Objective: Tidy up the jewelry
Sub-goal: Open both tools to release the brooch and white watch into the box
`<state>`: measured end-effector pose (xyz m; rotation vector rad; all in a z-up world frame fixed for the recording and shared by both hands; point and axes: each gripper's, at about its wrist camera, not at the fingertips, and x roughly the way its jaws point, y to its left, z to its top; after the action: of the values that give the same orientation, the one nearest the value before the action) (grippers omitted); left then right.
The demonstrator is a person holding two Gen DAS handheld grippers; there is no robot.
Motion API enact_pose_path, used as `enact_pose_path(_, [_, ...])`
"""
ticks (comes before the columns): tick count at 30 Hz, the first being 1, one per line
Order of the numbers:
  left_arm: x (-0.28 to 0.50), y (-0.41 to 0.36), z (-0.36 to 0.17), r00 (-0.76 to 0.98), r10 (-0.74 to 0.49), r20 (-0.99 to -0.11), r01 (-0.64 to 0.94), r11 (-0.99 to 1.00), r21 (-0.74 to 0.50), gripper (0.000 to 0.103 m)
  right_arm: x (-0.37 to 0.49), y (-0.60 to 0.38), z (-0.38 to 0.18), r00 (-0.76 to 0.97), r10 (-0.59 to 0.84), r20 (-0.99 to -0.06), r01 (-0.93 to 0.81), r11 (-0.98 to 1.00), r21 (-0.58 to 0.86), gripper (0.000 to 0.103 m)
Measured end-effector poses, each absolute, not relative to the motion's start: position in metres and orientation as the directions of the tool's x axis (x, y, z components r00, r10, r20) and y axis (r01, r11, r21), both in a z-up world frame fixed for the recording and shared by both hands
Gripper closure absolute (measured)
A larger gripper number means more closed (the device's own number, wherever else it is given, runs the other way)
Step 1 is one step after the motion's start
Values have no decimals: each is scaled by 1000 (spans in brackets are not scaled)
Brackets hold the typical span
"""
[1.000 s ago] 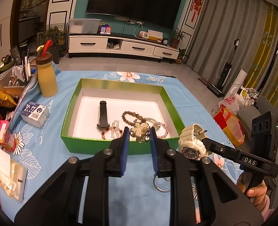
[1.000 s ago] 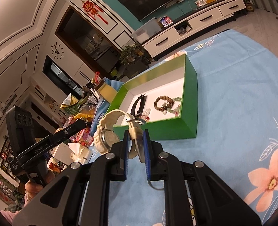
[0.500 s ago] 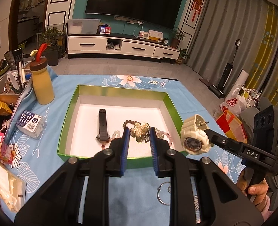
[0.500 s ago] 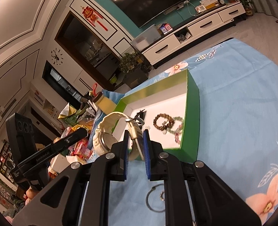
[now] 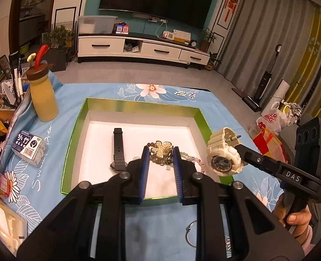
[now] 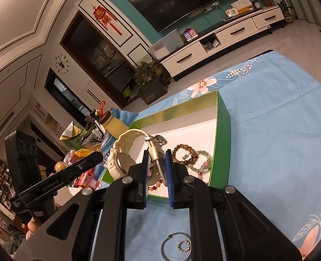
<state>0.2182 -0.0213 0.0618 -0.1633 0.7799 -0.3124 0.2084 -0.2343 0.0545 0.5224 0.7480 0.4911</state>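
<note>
The right gripper (image 6: pixel 157 163) has its blue pads pinched on the strap of the cream watch (image 6: pixel 125 152), and the watch case hangs out to the left of its jaws, up in the air. From the left wrist view that same watch (image 5: pixel 224 155) floats just over the right near corner of the green box (image 5: pixel 138 106), carried at the tip of the right gripper (image 5: pixel 239 146), with the person's hand (image 5: pixel 291 215) wrapped round its handle. The left gripper (image 5: pixel 160 165) is narrowly parted with nothing clamped; beyond its tips the pearl flower brooch (image 5: pixel 162 150) shows in the gap, lying on the box floor on top of the bead bracelets (image 5: pixel 190 158). Left of those tips, the black watch (image 5: pixel 118 150) lies flat in the box. Below the right gripper, on the blue floral tablecloth (image 6: pixel 280 130), sit a thin metal hoop (image 6: pixel 175 248) and a small ring (image 6: pixel 183 245) inside it. Farther left of the left gripper stand a yellow bottle (image 5: pixel 42 95) and a small floss box (image 5: pixel 29 150).
</note>
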Motion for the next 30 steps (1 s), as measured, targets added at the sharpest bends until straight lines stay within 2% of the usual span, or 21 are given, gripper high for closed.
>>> enact_pose_path(15, [275,-17,32,600,-351,-719,171,934,-313,82,248,-217,46,598,529,-602,-189,823,535,89])
enact_pose_path(30, [316,-9,0,523,-300,-798,104,951,-290,82,287,-194,30,567,386,-728,-154,918,367,89])
